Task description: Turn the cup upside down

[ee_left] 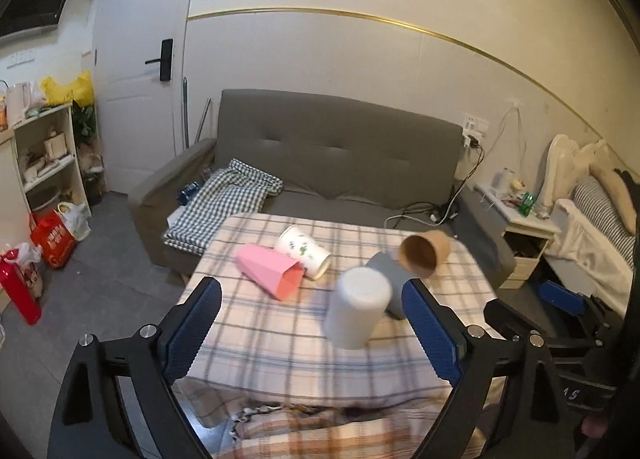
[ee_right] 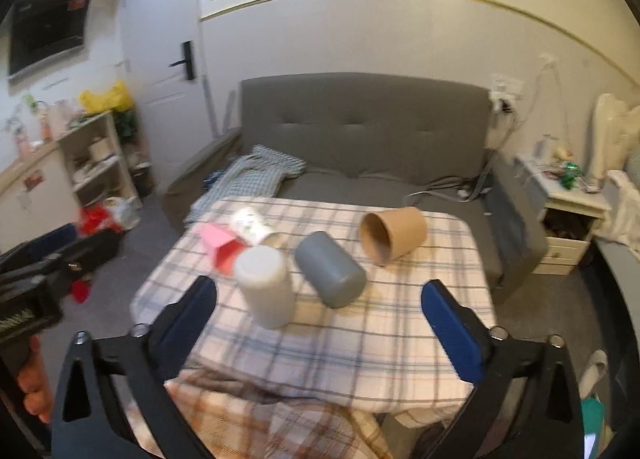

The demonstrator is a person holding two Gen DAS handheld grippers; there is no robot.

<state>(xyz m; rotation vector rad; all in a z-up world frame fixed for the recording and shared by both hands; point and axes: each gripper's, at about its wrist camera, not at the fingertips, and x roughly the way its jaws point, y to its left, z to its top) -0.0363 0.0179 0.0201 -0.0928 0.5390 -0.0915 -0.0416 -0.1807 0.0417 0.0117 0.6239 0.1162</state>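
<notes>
Several cups are on a checked tablecloth [ee_left: 280,339] [ee_right: 360,339]. A white cup [ee_left: 357,307] [ee_right: 265,285] stands upside down near the front. A grey cup [ee_left: 390,283] [ee_right: 330,269], a brown paper cup [ee_left: 426,253] [ee_right: 394,233], a pink cup [ee_left: 270,269] [ee_right: 220,245] and a white patterned cup [ee_left: 306,251] [ee_right: 252,225] lie on their sides. My left gripper [ee_left: 312,327] is open and empty, above the table's front edge. My right gripper [ee_right: 320,327] is open and empty, also short of the cups.
A grey sofa [ee_left: 340,147] [ee_right: 360,119] with a checked cloth [ee_left: 224,203] stands behind the table. A nightstand [ee_left: 524,235] [ee_right: 572,215] is at the right, shelves [ee_left: 44,155] and red bags [ee_left: 52,239] at the left. A folded blanket [ee_right: 260,419] lies under the front edge.
</notes>
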